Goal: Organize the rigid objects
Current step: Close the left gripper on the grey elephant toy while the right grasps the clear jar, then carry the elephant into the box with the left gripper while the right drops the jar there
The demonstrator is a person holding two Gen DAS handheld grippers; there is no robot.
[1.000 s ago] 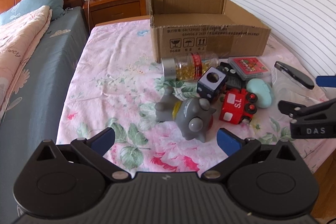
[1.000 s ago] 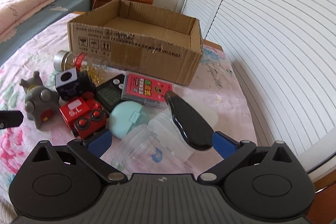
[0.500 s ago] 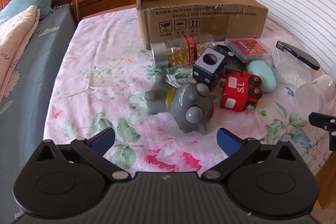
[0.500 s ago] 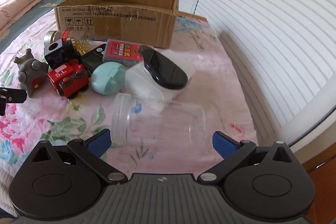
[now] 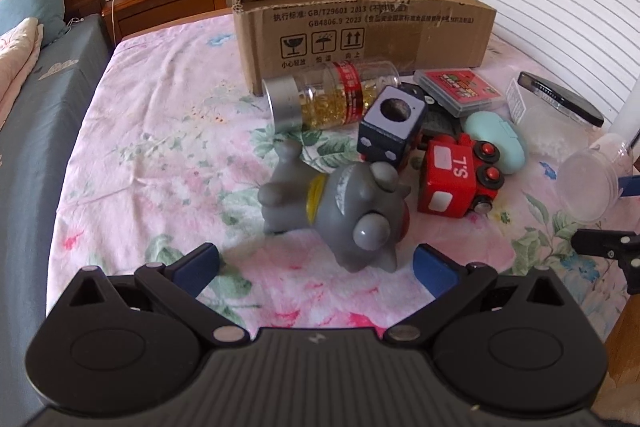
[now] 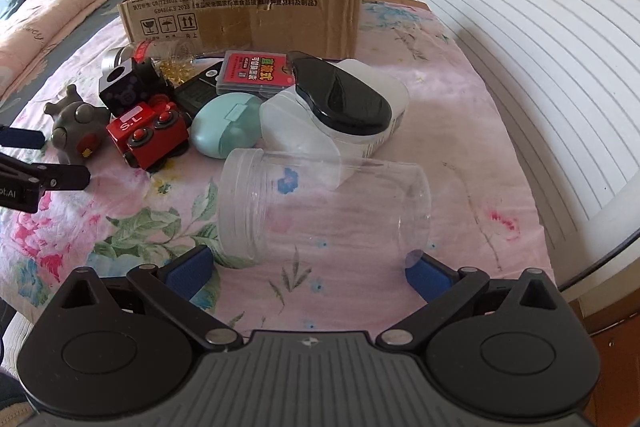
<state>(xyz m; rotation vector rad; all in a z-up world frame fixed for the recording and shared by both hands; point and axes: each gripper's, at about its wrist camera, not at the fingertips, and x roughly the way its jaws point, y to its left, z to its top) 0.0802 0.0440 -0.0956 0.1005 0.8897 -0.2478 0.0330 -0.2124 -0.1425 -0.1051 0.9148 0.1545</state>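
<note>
Both grippers are wide open right now, nothing held in either one. The left gripper (image 5: 316,263) hangs low over the floral bedsheet (image 5: 160,155), and the grey rubber toy (image 5: 344,203) lies on its side right between the blue fingertips (image 5: 200,261), a bit toward the 1 o'clock side, not touching them as far as I can see.

From that toy, the red toy train (image 5: 456,177) sits at about 2 o'clock, the dark blue cube with a round hole (image 5: 390,129) is at 12 to 1, and the clear bottle of yellow capsules (image 5: 328,99) lies on its side further up at 12, right against the front wall of the open cardboard box (image 5: 360,35). A mint green case (image 5: 496,139) is tucked just behind the train, and a red card box (image 5: 456,87) lies past it.

The right gripper (image 6: 308,267) has a clear empty plastic jar (image 6: 324,207) lying sideways between its fingers, mouth pointing to 9 o'clock. Its base end is right at the right fingertip; can't tell if it actually touches. At 12 o'clock from the jar there's a white tub with a black lid (image 6: 344,103) tilted on it, leaning among other translucent containers.
</note>
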